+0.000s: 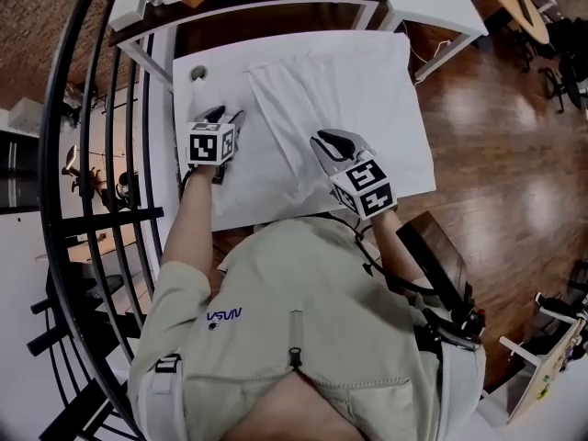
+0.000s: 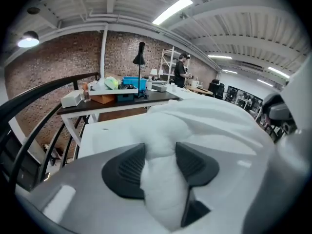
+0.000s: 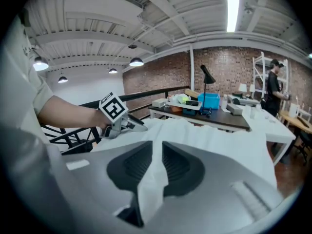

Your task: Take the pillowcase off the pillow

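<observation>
pillowcase: white and wrinkled, spread over the white desk; a thin fold of it is in the right jaws
pillow: puffy white bulk at the left end of the same desk, bunched between the left jaws
right hand-held gripper: jaws narrow, pads pinching the pillowcase fold
left hand-held gripper: jaws fairly wide, pads pressed on both sides of the pillow bunch
head view only: whole desk from above, both grippers on the fabric and well apart, wood floor, black railing
gripper views only: what the jaws hold, brick wall, black lamp, a person standing far off by shelves
right gripper view only: left gripper's marker cube, seen across the fabric
containers: blue bin and brown tray on a dark desk behind; green item over the tray; bin contents can't be made out
</observation>
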Tool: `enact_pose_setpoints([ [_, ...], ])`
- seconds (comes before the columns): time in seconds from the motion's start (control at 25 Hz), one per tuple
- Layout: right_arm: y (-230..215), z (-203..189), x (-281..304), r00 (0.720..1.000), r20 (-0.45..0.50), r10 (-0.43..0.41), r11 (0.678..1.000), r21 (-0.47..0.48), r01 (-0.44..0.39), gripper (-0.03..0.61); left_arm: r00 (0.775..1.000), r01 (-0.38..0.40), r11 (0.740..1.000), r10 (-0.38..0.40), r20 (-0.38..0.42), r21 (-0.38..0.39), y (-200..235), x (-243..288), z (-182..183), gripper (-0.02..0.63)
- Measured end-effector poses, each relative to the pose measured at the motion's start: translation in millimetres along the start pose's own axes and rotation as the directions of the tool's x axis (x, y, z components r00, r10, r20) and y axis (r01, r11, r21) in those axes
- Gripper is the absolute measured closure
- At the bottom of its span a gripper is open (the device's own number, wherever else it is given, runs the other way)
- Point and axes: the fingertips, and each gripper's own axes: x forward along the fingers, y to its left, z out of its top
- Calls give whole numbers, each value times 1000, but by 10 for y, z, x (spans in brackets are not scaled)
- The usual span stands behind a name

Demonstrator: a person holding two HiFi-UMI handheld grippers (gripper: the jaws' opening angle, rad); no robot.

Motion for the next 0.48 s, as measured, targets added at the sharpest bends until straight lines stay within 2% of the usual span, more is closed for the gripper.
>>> enact_pose_setpoints([
  [0.08, -66, 96, 67, 1000, 6, -5, 1000, -22, 5, 515, 1000, 13, 1000, -12, -4, 27, -122, -26, -66, 473],
  [0.16, -140, 221, 142, 1000, 21, -14, 999, -40, 15, 515, 1000, 4, 998, -6, 28, 69, -249, -121, -62, 564],
  [0.2, -168, 297, 184, 999, 32, -18, 999, -47, 20, 515, 999, -2, 996, -2, 49, 88, -314, -182, -47, 585],
  [0.32, -276, 504, 371, 998, 56, -35, 996, -81, 40, 514, 993, -8, 993, -6, 117, 120, -520, -393, -11, 594],
  [0.4, -377, 611, 548, 997, 50, -53, 993, -106, 58, 441, 985, -10, 991, -14, 171, 134, -648, -535, -22, 595],
  [0.48, -470, 732, 742, 997, 34, -75, 987, -139, 79, 398, 976, -3, 990, -27, 214, 140, -784, -689, -48, 597],
])
